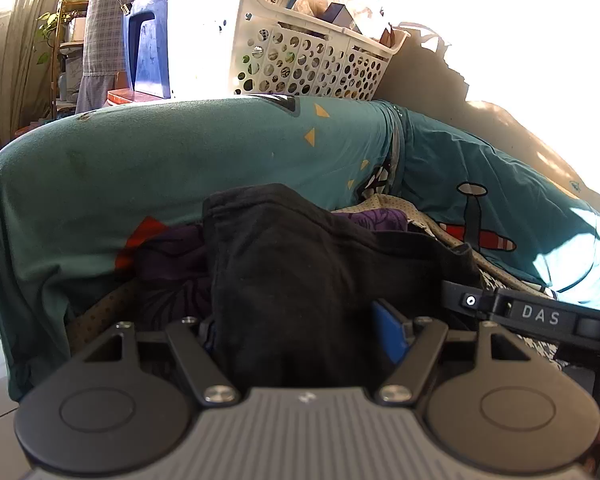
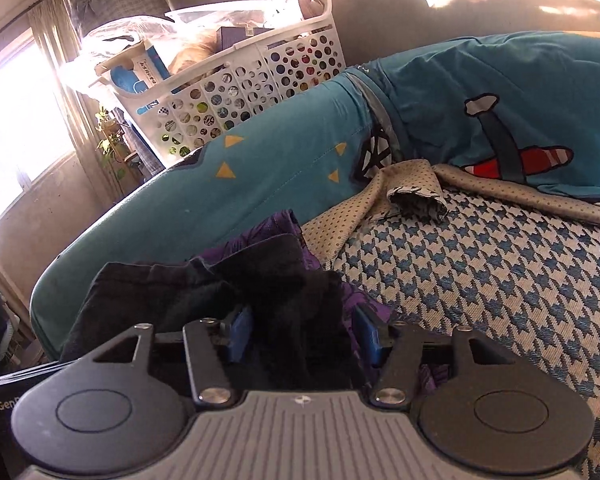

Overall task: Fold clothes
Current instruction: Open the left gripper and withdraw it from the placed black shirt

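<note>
**On the couch seat: dark garment lies loose between both sets of jaws**

Against the teal-covered cushion [image 1: 180,168], the black garment [image 1: 292,280] lies bunched on the seat, on top of a purple printed cloth [image 2: 284,224] and just beside the houndstooth cover [image 2: 480,272].

Your left gripper [image 1: 304,332] stands parted, with black cloth lying between its fingers; the blue pad on one side shows clear of the fabric, so it reads as released. Your right gripper [image 2: 304,332] is likewise parted, both blue pads visible either side of a fold, not pressing.

Judged by its slump and soft creases, the garment is light, limp and non-fragile; it will sag and drag the purple cloth with it. Take hold at an outer edge or corner, one layer only, not the heaped middle.
</note>
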The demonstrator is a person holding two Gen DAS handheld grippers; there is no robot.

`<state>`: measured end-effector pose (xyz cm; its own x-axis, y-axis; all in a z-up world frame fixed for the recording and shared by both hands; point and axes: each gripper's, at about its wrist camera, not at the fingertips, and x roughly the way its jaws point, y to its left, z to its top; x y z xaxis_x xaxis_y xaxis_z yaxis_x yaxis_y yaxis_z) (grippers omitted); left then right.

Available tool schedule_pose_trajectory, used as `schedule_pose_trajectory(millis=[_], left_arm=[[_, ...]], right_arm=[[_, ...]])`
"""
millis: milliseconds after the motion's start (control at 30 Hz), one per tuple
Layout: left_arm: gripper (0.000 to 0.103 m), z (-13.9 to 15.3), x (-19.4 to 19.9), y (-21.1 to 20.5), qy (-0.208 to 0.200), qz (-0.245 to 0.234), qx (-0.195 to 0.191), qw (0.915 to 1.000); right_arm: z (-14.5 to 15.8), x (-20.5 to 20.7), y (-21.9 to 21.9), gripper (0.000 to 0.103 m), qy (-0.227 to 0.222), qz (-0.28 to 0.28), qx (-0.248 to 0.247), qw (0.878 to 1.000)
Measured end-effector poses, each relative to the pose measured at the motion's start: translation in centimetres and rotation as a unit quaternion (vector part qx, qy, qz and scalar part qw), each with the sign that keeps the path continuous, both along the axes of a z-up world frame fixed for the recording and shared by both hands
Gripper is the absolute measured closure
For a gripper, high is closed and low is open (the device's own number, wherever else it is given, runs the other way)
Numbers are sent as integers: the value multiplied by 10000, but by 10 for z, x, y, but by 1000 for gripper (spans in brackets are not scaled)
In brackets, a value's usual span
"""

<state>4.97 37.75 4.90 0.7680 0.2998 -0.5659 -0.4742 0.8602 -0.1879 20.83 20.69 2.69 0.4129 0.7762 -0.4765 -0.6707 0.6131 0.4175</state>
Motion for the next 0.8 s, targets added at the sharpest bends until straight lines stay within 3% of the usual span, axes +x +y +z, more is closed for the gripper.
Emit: schedule_pose_trajectory(millis=[133,200,300,533,633,800], left_arm=[[54,2,-2,0,-40,77,4,10000],[65,4,-5,0,-97,116,-5,9999],[70,8,-10,-3,-185,204,25,9996],[72,23,-24,-17,-431,458,547,9965],[72,27,-26,-16,-509,663,570,9949],[59,17,-17,-3,-36,1104,383,9931]], right_arm=[[-1,-1,2,83,48,63,45,10000],[3,-4,2,86,-33,53,15,10000],[13,-13,2,88,-251,9,-11,9997],[49,-36,10,88,-906,83,18,9958],[64,-41,15,88,-1121,169,118,9935],[58,-31,42,86,-1195,193,-209,9924]])
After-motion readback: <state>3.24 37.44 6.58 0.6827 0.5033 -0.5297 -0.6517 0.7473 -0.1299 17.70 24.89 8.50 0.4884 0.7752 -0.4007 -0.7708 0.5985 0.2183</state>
